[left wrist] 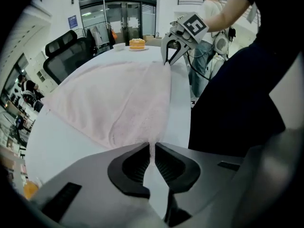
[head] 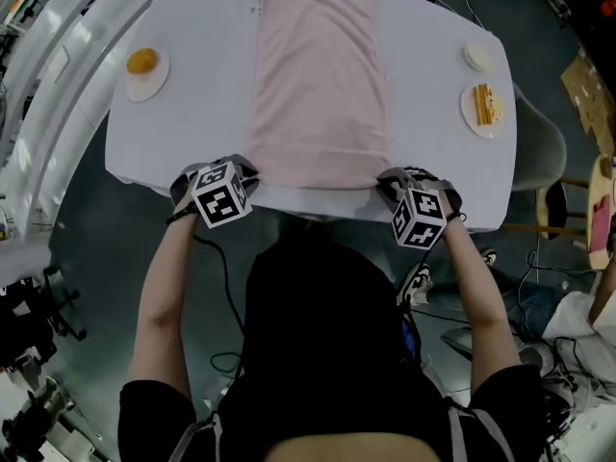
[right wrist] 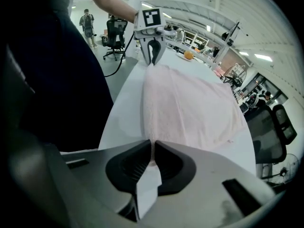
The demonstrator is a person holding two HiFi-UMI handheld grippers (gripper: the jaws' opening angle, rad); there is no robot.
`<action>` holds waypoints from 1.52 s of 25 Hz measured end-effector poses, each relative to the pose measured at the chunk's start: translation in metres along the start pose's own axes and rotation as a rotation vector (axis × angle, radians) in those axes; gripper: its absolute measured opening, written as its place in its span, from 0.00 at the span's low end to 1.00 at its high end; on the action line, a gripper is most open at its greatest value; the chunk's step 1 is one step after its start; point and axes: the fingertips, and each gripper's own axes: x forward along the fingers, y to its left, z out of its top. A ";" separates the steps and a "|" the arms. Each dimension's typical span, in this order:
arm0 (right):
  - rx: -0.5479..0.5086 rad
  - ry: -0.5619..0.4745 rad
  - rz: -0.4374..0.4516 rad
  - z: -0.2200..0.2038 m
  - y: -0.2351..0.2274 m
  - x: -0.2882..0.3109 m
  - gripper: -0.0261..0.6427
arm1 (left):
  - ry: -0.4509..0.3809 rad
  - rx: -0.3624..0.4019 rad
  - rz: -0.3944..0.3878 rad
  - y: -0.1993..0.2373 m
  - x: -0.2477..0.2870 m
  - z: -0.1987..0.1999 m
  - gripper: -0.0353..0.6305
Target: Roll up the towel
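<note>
Two corners, pink terry towel (flat rectangle), pinched: left tongs, right tongs.

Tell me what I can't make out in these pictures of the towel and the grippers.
Head view: the near corners of the towel, hidden under the left gripper and right gripper.
Both gripper views: how much towel is pinched, hidden by each gripper's own body.
Head view: what lies on the left plate and right plate, too small to name.
</note>
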 end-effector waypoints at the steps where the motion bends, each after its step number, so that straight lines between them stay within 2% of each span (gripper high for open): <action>1: 0.002 -0.003 -0.004 0.001 0.001 -0.002 0.08 | 0.007 0.026 0.020 -0.001 -0.001 -0.001 0.10; 6: 0.012 -0.013 -0.038 0.006 0.003 -0.017 0.08 | 0.041 0.156 0.144 -0.010 -0.015 -0.004 0.09; 9: -0.005 -0.004 -0.074 0.011 0.010 -0.028 0.08 | 0.047 0.184 0.188 -0.020 -0.025 -0.006 0.09; 20: -0.011 0.012 -0.092 0.026 0.074 -0.048 0.07 | 0.035 0.154 0.194 -0.083 -0.040 -0.026 0.09; 29: 0.006 0.019 -0.065 0.040 0.140 -0.054 0.07 | 0.034 0.147 0.168 -0.143 -0.044 -0.055 0.09; 34: 0.013 0.024 -0.056 0.042 0.151 -0.048 0.07 | 0.006 0.108 0.158 -0.150 -0.042 -0.061 0.09; 38: 0.027 0.022 -0.059 0.045 0.137 -0.052 0.07 | 0.003 0.111 0.159 -0.138 -0.047 -0.056 0.09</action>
